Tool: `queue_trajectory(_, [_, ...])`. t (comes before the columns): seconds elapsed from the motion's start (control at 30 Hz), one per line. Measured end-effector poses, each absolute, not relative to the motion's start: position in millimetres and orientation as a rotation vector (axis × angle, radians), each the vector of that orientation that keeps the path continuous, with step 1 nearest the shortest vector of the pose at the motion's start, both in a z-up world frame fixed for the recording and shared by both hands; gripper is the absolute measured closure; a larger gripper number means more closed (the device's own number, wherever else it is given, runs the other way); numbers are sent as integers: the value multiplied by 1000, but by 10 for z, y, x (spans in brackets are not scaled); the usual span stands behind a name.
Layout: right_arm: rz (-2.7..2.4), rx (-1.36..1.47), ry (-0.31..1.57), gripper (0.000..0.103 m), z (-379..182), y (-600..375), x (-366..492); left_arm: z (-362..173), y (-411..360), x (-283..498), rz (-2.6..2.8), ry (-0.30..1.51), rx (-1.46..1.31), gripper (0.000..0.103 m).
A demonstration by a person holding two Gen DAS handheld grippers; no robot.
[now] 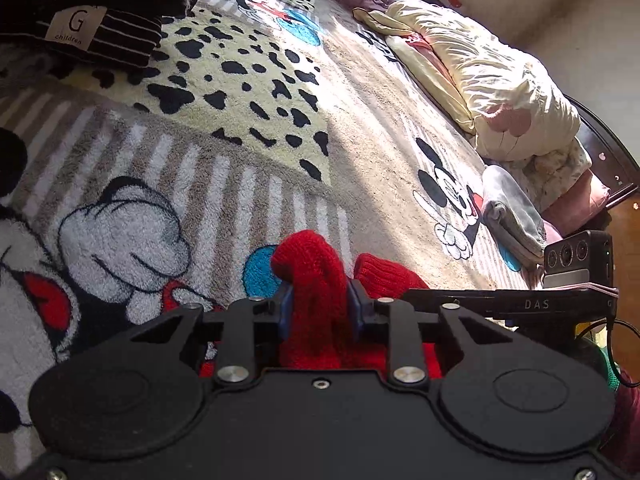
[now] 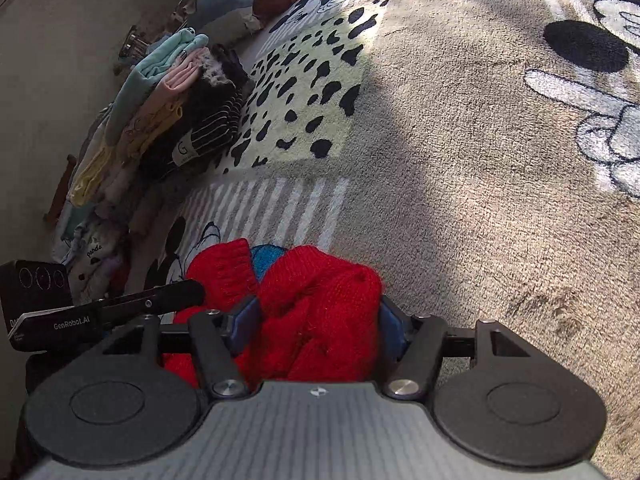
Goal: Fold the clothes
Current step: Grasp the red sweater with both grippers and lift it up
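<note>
**A:** What did the left wrist view show?

**B:** The left gripper (image 1: pixel 320 312) was pinched tight on a bunched fold of the red knit garment (image 1: pixel 310 280), blue pads pressing it from both sides. The garment sat low over the cartoon blanket (image 1: pixel 200 140), close to the tool; whether it touched the blanket I couldn't tell.

**A:** And the right wrist view?

**B:** The right gripper (image 2: pixel 318 324) was closed less far, on a thicker wad of the same red knit garment (image 2: pixel 320 292), with the left tool just beside it. A stack of folded clothes (image 2: pixel 180 112) lay well apart.

**A:** How would it handle?

**B:** Soft, stretchy, light, I'd judge. It would sag and bunch, so gripping ribbed edges or corners would serve better than mid-fabric.
</note>
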State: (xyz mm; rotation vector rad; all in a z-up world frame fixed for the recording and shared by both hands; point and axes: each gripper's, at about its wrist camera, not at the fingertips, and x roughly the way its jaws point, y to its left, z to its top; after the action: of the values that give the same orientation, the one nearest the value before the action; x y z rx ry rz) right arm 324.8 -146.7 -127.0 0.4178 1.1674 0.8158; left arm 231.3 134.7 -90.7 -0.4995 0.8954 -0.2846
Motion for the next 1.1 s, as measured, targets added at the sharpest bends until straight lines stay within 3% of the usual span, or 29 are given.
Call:
queue_trajectory(0.1, [829, 411, 1090, 74, -1094, -1533, 3121, -718, 1232, 2235, -318, 838, -403, 87])
queue_trajectory(0.2, [830, 398, 984, 79, -781, -1646, 2970, -390, 1136, 2139, -343, 728, -330, 88])
queue_trajectory(0.47, [769, 355, 559, 83, 686, -2060, 2500, 974, 864, 1724, -345, 265, -167, 90])
queue_trajectory(0.63, [734, 215, 313, 83, 1564, -2204, 2009, 1512, 731, 1442, -360, 111, -85, 90])
queue_trajectory(0.9, [678, 113, 233, 84, 1905, -2371, 1609, 1645, 562, 1157, -375, 83, 5, 90])
queue_trajectory(1.1, [648, 113, 311, 84, 1797, -2435, 1629, 1513, 475, 1242, -395, 161, 40, 90])
